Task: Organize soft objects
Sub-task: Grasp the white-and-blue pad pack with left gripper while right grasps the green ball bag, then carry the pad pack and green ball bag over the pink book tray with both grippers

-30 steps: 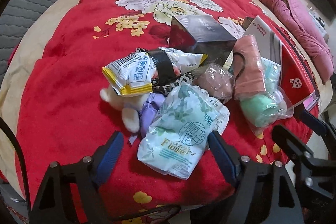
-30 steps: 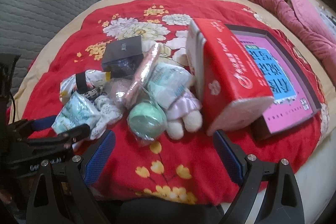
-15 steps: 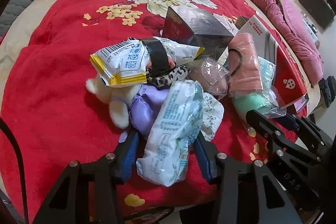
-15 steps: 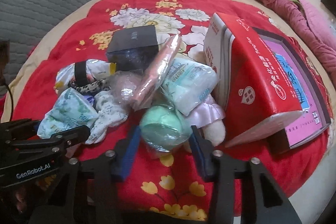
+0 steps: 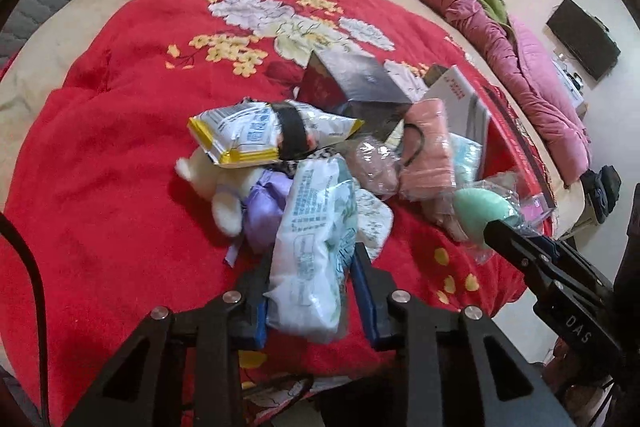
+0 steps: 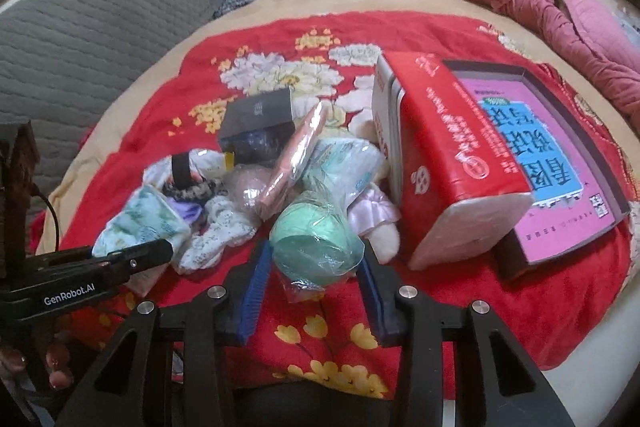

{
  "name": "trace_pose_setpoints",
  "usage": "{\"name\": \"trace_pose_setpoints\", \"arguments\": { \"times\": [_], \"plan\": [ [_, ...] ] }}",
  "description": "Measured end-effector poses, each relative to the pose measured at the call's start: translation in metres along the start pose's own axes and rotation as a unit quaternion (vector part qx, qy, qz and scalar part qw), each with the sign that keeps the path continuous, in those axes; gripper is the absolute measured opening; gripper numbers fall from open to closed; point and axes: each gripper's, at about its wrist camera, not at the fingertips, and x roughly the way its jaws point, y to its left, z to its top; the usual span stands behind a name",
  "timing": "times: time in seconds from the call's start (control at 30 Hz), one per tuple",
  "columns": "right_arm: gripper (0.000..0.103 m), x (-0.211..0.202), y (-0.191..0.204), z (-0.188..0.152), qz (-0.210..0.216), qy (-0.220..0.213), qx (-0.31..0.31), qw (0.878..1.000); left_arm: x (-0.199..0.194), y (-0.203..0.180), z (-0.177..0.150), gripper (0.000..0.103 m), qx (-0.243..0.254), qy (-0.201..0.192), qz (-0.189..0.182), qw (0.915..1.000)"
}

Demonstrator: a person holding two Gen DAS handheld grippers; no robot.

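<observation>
left wrist view: left gripper (image 5: pixel 310 293) jaws have just been closing and now pinch the tissue pack (image 5: pixel 316 251) at the pile's near edge. right gripper (image 6: pixel 312 277) squeezes the green ball (image 6: pixel 314 241) beside the red box (image 6: pixel 452 163). nothing is sorted yet; the pile remains.

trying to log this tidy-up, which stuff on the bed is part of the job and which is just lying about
Part of the job:
- floral tissue pack, pinched in the left claw
- bagged green ball, gripped in the right claw
- white plush toy
- pink wrapped roll
- yellow-edged packet

Just lying about:
- dark box
- red box
- red floral blanket
</observation>
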Motion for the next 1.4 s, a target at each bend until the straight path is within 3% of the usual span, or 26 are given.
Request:
{"name": "trace_pose_setpoints", "arguments": {
  "times": [0.2,0.43,0.6,1.07,1.4],
  "plan": [
    [0.044,-0.014,-0.001,-0.001,0.001,-0.016,0.002,1.000,-0.007,-0.009,-0.003,0.027,0.012,-0.006,0.003,0.9999],
    [0.044,-0.012,-0.009,-0.001,0.002,-0.010,0.016,1.000,0.010,-0.007,-0.006,0.026,0.010,0.023,0.008,0.9996],
    [0.044,-0.018,-0.008,0.000,0.002,-0.022,0.013,1.000,0.020,-0.011,-0.006,0.021,0.018,0.042,0.017,0.9988],
    [0.044,-0.063,-0.030,0.013,0.003,-0.100,0.044,0.994,-0.037,-0.041,0.020,0.018,0.030,-0.021,-0.019,0.9992],
    [0.044,-0.097,-0.078,0.022,-0.030,-0.149,0.095,0.984,-0.051,-0.109,0.045,0.018,0.083,-0.040,-0.045,0.9948]
  ]
}}
